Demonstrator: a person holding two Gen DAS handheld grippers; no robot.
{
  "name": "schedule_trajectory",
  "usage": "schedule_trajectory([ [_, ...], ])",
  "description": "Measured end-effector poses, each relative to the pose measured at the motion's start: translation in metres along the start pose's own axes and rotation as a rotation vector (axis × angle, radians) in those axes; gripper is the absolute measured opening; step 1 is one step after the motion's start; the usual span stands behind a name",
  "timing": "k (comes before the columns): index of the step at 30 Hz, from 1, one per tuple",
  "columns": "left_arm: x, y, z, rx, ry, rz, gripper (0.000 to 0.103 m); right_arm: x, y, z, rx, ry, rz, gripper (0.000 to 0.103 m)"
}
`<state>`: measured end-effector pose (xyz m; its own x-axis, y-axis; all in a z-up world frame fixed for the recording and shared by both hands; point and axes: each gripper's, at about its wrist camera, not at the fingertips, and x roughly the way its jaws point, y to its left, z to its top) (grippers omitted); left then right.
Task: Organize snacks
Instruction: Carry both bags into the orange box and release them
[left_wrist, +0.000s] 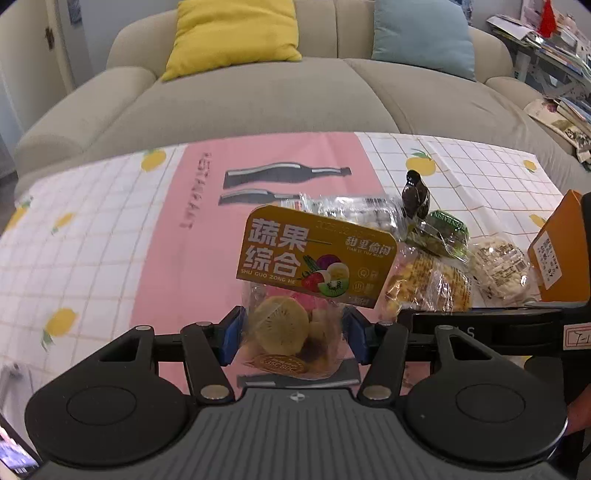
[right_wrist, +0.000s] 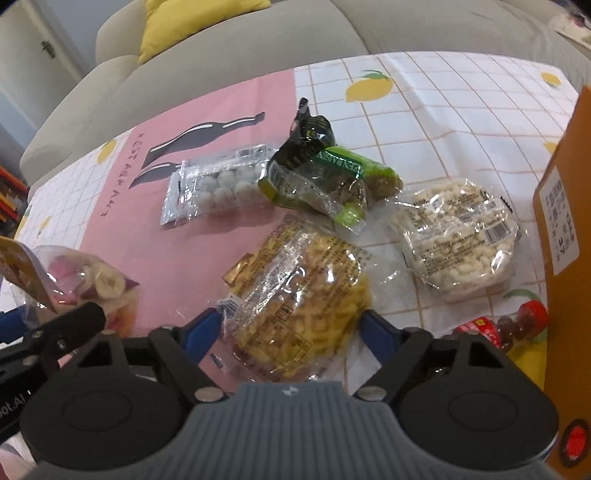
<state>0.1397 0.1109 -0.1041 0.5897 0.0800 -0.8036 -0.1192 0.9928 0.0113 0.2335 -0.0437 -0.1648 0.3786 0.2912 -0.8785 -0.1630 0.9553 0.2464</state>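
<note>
Gripping a clear bag of dried fruit slices (left_wrist: 291, 332) with a yellow header card, the left tongs (left_wrist: 291, 334) press their blue pads against both sides of it and hold it up off the pink strip of the tablecloth (left_wrist: 92, 240) that covers the worktop. The right tongs (right_wrist: 291, 332) point down over a clear pack of yellow puffed snack (right_wrist: 299, 295) lying on the cloth; their blue pads stand at either side of its near end, but whether they press on the wrapper I cannot tell.

Just right of that pack lies a round pack of white puffed rice (right_wrist: 461, 236), and nearer the right tongs sits a small packet with red wrapping (right_wrist: 495, 325). An orange carton (right_wrist: 565, 240) stands upright at the right edge of the worktop. Beyond the yellow pack, a green raisin bag (right_wrist: 332, 177) rests partly under a dark crumpled wrapper (right_wrist: 310, 133), and a clear sleeve of pale round sweets (right_wrist: 218, 184) lies just left of it on the pink strip.

Behind the worktop stands a beige sofa (left_wrist: 258, 103) with a yellow cushion (left_wrist: 232, 33) and a light blue cushion (left_wrist: 424, 37).
</note>
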Motion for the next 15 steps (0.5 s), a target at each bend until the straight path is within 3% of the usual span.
schedule_trajectory([
  [6,-0.008,-0.001,-0.006,-0.02,0.009,-0.009,0.065,-0.017,-0.006,0.003,0.005,-0.007,0.026,0.055],
  [15,-0.042,-0.008,-0.001,-0.076,-0.007,-0.078,0.065,-0.093,-0.03,0.003,0.046,-0.079,0.155,0.052],
])
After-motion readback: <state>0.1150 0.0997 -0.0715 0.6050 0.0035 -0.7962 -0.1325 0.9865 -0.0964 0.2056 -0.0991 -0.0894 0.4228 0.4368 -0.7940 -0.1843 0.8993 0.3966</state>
